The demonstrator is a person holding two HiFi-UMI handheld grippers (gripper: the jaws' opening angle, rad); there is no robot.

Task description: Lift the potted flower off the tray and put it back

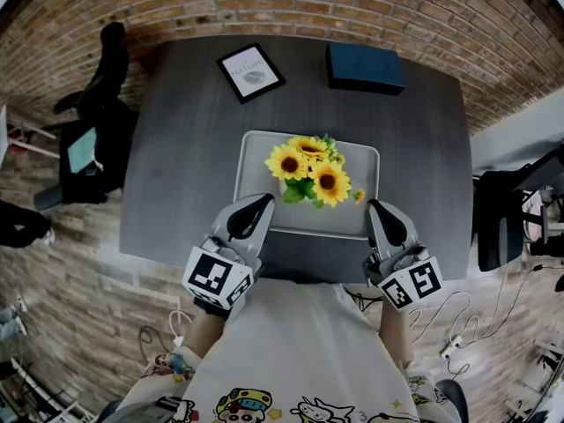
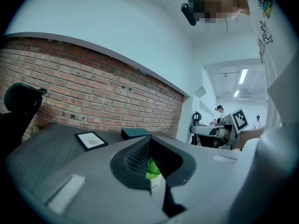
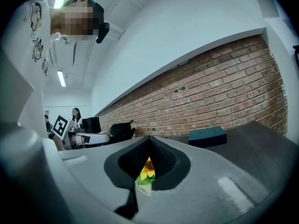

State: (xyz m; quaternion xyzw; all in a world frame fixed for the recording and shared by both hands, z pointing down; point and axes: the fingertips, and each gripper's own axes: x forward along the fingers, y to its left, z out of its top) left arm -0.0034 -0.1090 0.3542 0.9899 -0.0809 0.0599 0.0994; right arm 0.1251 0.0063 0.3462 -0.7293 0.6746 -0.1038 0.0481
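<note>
We count one potted flower [image 1: 310,173] on one tray [image 1: 256,148] at centre. Our left hand-held gripper [image 1: 262,200] and right hand-held gripper [image 1: 377,206] sit closed and empty below it.

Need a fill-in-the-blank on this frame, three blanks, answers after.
The potted flower stands on the tray; its blooms are ____.
The left hand-held gripper and right hand-held gripper both have their jaws ____.
In the head view, the framed picture lies ____ of the dark box.
Missing: yellow; shut; left.
</note>
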